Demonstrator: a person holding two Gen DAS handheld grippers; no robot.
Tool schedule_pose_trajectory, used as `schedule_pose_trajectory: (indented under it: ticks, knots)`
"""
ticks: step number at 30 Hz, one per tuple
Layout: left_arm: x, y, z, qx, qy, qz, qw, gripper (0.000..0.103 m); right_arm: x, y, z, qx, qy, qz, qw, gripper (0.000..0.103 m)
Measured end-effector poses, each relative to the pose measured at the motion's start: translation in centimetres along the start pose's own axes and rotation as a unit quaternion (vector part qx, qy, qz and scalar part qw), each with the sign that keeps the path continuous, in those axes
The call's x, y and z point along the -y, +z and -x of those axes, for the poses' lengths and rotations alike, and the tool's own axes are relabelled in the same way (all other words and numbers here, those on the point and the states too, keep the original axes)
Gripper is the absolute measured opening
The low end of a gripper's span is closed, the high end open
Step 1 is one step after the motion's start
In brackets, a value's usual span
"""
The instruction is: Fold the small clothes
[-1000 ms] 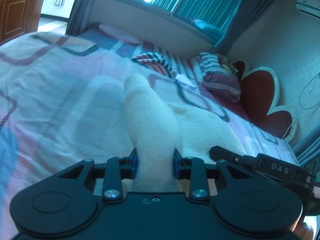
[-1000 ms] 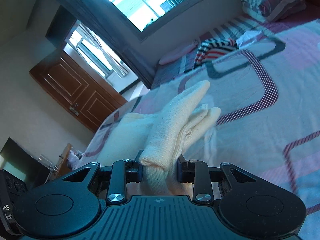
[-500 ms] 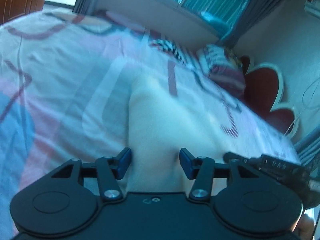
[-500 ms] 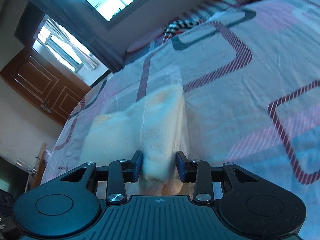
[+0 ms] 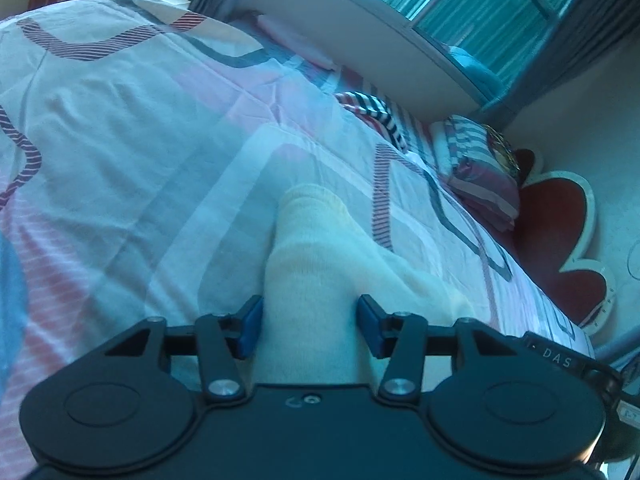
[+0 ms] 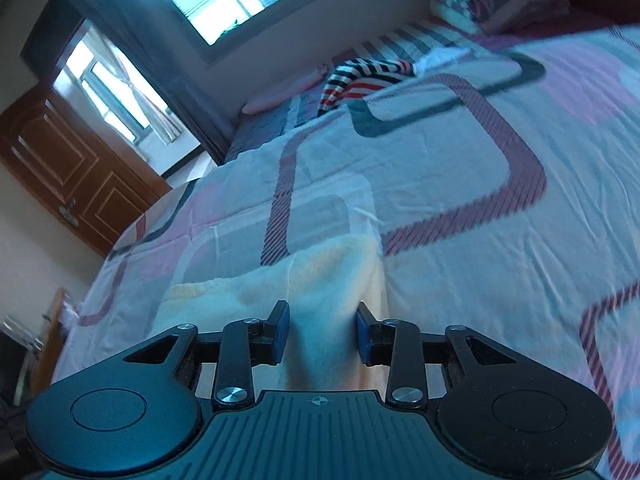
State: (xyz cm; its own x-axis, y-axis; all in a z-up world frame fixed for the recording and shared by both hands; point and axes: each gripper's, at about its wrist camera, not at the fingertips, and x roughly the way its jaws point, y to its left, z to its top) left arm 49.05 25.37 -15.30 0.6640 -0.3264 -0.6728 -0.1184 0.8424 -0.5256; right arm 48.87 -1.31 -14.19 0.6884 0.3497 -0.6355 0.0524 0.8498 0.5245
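Note:
A cream knitted garment [image 5: 316, 248] lies folded on the patterned bedspread [image 5: 120, 140]. My left gripper [image 5: 310, 324] straddles its near end. The blue pads stand wider than the cloth strip and are closing, with the cloth between them but not squeezed. In the right wrist view the same garment [image 6: 320, 276] rises as a narrow ridge into my right gripper [image 6: 322, 330], whose jaws are closing with both pads against the cloth. The right gripper's black body [image 5: 560, 360] shows at the left view's lower right, close beside the left one.
A red, white and navy striped garment [image 6: 360, 78] lies farther up the bed, near the window wall. Striped pillows [image 5: 480, 168] are stacked by a red heart-shaped headboard [image 5: 560, 240]. A wooden door [image 6: 68, 168] stands beyond the bed's far side.
Both grippers have come down toward the bed. The garment, held up in a bunch before, now lies on the bedspread. The left jaws have spread wider than a second ago.

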Motion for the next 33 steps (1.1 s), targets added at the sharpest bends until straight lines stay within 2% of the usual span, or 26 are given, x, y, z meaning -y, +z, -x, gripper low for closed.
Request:
schedule_pose_trajectory:
  ticks: [2, 3, 5, 9, 11, 13, 14, 18, 21, 22, 23, 24, 25, 26, 30, 33]
  knots:
    - [-0.3, 0.0, -0.5, 0.002, 0.003, 0.004, 1.0, 0.043, -0.7, 0.0, -0.8, 0.005, -0.018, 0.039, 0.999, 0.017]
    - [-0.4, -0.1, -0.6, 0.004, 0.003, 0.004, 1.0, 0.043, -0.8, -0.1, -1.4, 0.002, -0.04, 0.058, 0.998, 0.015]
    - [-0.2, -0.2, -0.5, 0.008, 0.005, -0.003, 1.0, 0.043, -0.1, -0.3, -2.3, 0.0, -0.064, 0.071, 0.995, 0.015]
    - [0.5, -0.5, 1.0, 0.014, 0.013, -0.025, 0.9995, 0.047, 0.7, -0.1, -0.6, 0.007, -0.044, 0.046, 0.998, 0.016]
    - [0.7, -1.0, 2.2, 0.016, 0.01, -0.037, 0.9991, 0.051, 0.9, -0.4, 1.4, 0.003, -0.02, 0.025, 0.999, 0.02]
    - [0.6, -1.7, 3.7, 0.02, 0.007, -0.054, 0.9983, 0.053, 1.2, -1.1, 3.6, 0.004, 0.0, 0.004, 1.0, 0.045]
    - [0.5, -2.2, 4.4, 0.023, 0.006, -0.062, 0.9978, 0.054, 1.4, -1.6, 4.7, 0.008, 0.005, -0.003, 1.0, 0.049]
    - [0.0, -4.0, 6.7, 0.02, 0.005, -0.079, 0.9967, 0.055, 1.3, -4.1, 8.1, 0.004, 0.026, -0.016, 1.0, 0.05]
    - [0.1, -5.5, 7.3, 0.003, 0.004, -0.09, 0.9959, 0.052, 0.8, -6.4, 9.3, -0.013, 0.027, -0.016, 0.999, 0.05]
    - [0.1, -6.0, 7.3, -0.006, 0.003, -0.094, 0.9955, 0.048, 0.6, -7.3, 9.5, -0.018, 0.027, -0.014, 0.999, 0.05]
    - [0.1, -6.6, 7.1, -0.015, 0.001, -0.098, 0.9951, 0.044, 0.3, -8.0, 9.5, -0.022, 0.023, -0.01, 0.999, 0.049]
    - [0.1, -7.0, 6.9, -0.024, -0.001, -0.099, 0.9948, 0.042, 0.1, -8.7, 9.4, -0.027, 0.02, -0.007, 0.999, 0.037]
    - [0.0, -7.3, 6.6, -0.03, 0.0, -0.099, 0.9947, 0.041, 0.1, -9.3, 9.1, -0.034, 0.008, -0.002, 0.999, 0.019]
    - [0.0, -7.6, 6.5, -0.03, 0.002, -0.1, 0.9946, 0.041, 0.0, -9.8, 8.8, -0.042, -0.011, 0.001, 0.999, 0.014]
    - [0.1, -7.8, 7.0, -0.037, 0.0, -0.099, 0.9944, 0.04, 1.7, -10.7, 8.9, -0.038, -0.039, -0.037, 0.998, 0.012]
    - [0.2, -8.7, 7.3, -0.036, 0.013, -0.125, 0.9914, 0.045, 0.9, -10.9, 9.3, -0.041, -0.054, -0.019, 0.997, 0.012]
